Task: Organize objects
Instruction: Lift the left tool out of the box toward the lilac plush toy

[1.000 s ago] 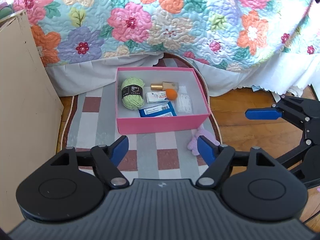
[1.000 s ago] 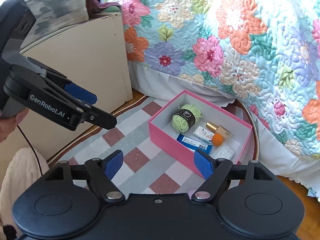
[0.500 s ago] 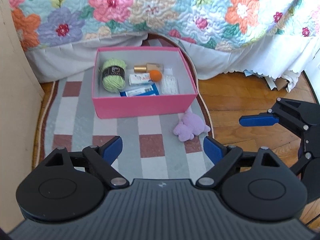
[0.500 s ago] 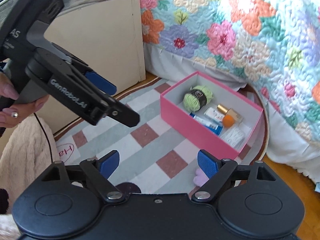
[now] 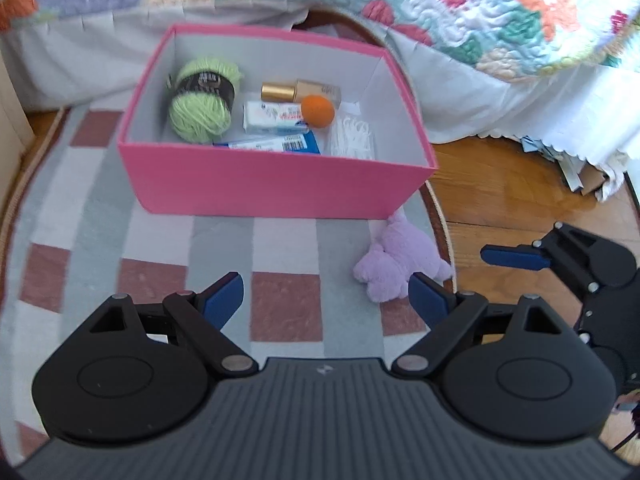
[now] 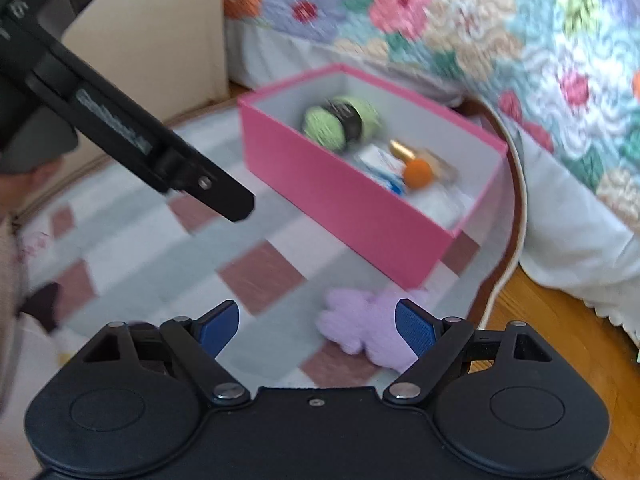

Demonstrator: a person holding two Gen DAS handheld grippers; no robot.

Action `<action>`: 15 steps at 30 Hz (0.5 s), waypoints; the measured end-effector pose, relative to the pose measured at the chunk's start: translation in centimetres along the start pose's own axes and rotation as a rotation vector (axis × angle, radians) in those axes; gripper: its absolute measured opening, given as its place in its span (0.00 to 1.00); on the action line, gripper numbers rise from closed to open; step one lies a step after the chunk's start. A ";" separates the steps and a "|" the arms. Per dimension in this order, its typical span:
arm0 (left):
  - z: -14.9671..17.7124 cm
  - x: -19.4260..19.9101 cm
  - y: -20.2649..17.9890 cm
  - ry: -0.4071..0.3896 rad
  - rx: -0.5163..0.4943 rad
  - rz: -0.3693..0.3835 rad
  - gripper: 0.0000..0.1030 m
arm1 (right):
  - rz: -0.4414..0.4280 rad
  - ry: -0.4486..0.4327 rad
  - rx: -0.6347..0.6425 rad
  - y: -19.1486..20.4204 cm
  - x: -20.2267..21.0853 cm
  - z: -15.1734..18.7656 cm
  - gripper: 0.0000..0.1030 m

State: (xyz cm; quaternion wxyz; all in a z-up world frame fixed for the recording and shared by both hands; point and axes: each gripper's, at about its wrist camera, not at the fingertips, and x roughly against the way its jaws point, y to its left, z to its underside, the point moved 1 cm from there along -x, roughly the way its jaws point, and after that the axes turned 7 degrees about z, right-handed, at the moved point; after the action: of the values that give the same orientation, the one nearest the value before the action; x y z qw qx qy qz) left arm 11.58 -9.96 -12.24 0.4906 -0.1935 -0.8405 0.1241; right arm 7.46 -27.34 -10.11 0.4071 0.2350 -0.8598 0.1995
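Ahead of you the bed's flowered quilt (image 5: pixel 460 8) fills the top of both views, its white skirt (image 5: pixel 500 96) hanging to the wooden floor (image 5: pixel 500 184). Below it lies the checked rug (image 5: pixel 160 240) of grey, white and brownish-red squares, and on that rug, close to the bed skirt, stands the open pink box (image 5: pixel 272 184). To your left a beige panel (image 6: pixel 160 32) rises beside the bed. Inside the box, the green yarn ball (image 5: pixel 202 100) with its dark band lies at the left end; right of it are a gold-capped bottle (image 5: pixel 300 90) at the back, a white packet (image 5: pixel 272 118) in front of that, an orange ball (image 5: pixel 317 110) resting against the packet and bottle, a blue packet (image 5: pixel 276 146) with a barcode against the near wall, and a clear bag of white bits (image 5: pixel 354 138) at the right end. Outside the box, just beside its near right corner, the purple plush toy (image 5: pixel 400 260) lies on the rug near the rug's edge. Your left gripper (image 5: pixel 326 300) has its blue pads spread wide over the rug with nothing between them. Your right gripper (image 6: pixel 316 328) is likewise spread and holds nothing; the plush toy lies on the rug beyond its pads, nearer the right one, though that view is blurred.
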 end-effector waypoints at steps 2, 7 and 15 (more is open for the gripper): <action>0.1 -1.9 0.2 0.017 0.007 0.007 0.87 | 0.015 0.013 -0.006 -0.6 -1.7 0.7 0.86; 0.6 -6.0 0.2 0.063 0.009 0.014 0.87 | 0.036 0.055 -0.042 -2.1 -5.0 1.7 0.86; 0.9 -10.4 0.7 0.110 0.129 0.100 0.85 | 0.033 0.098 -0.035 -3.1 -8.5 2.3 0.86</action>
State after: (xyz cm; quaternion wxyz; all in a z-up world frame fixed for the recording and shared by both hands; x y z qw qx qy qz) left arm 15.51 -14.04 -21.06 0.5406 -0.2097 -0.7919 0.1915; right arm 12.60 -29.06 -17.72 0.4494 0.2037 -0.8459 0.2023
